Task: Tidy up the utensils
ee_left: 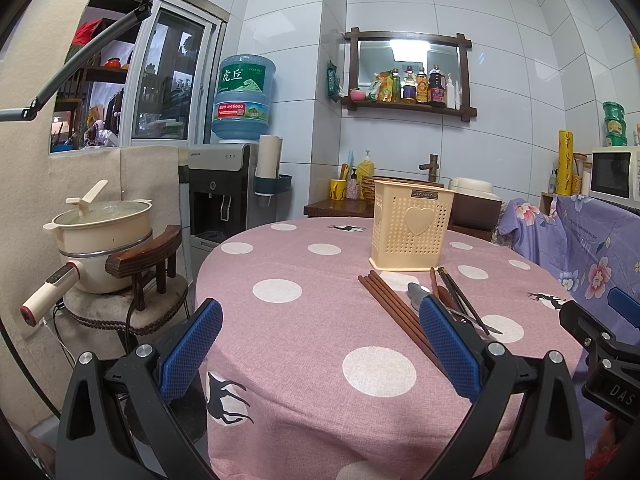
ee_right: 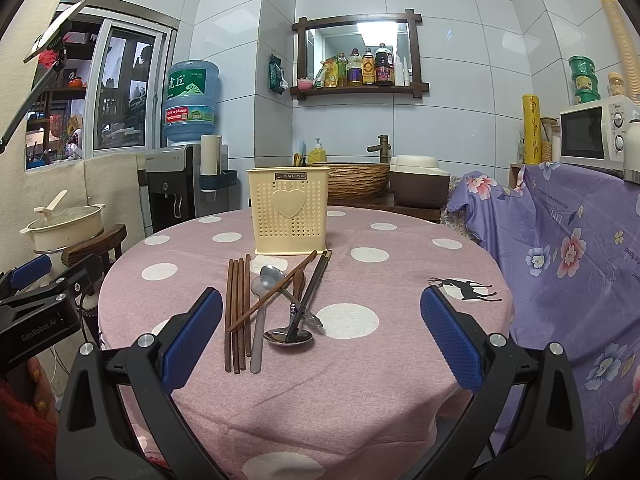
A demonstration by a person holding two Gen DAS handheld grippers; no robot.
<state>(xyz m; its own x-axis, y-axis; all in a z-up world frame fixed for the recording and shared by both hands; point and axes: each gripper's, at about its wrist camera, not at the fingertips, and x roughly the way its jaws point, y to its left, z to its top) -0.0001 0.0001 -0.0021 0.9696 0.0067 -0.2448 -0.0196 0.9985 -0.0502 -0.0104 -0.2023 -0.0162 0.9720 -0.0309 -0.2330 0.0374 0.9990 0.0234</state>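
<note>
Right gripper (ee_right: 320,316) held spread and empty, utensil pile (ee_right: 276,304) laid on the table (ee_right: 360,392) between its fingers — cream holder (ee_right: 289,216) upright behind, left gripper (ee_left: 320,328) likewise spread, pile beside its right finger.

White tiled walls (ee_right: 460,40). Wood-framed mirror shelf (ee_right: 357,54) holds bottles, reflects a ceiling light. Water dispenser (ee_right: 170,184) with blue jug (ee_right: 192,100) beside sliding window (ee_right: 120,88). Microwave (ee_right: 592,136) at right, above floral purple cloth (ee_right: 560,240).
</note>
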